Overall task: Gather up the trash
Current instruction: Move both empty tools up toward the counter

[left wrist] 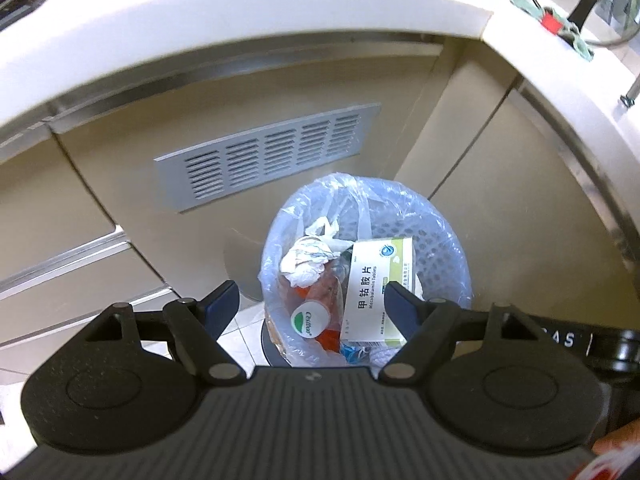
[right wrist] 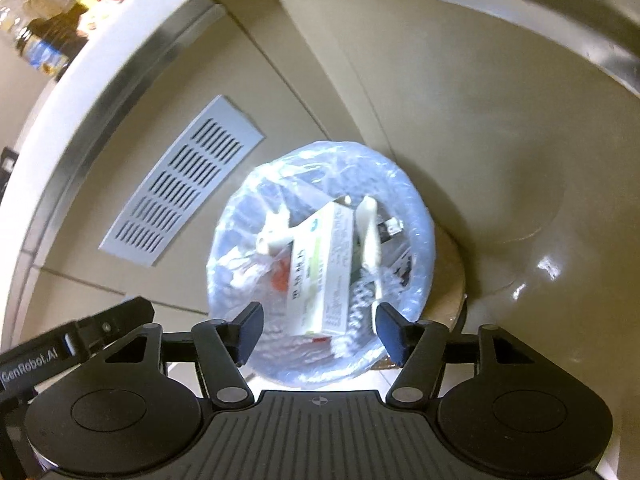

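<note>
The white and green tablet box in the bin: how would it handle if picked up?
The tablet box is thin card with flat faces, so probably light, fairly stiff and easy to pinch. It leans on loose trash in the bag-lined bin, so a push would likely tip it.

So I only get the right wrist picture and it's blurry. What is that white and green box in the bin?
Observer: The left wrist view shows it sharply. The box reads Mecobalamin Tablets, so it's a medicine carton, leaning inside the bag-lined bin.
Operator: And the white blur to its left?
Observer: That's crumpled tissue, lying on top of the other rubbish.
Operator: I see something orange too.
Observer: There's a round white cap with a green logo there, with orange plastic around it, just below the tissue.
</note>
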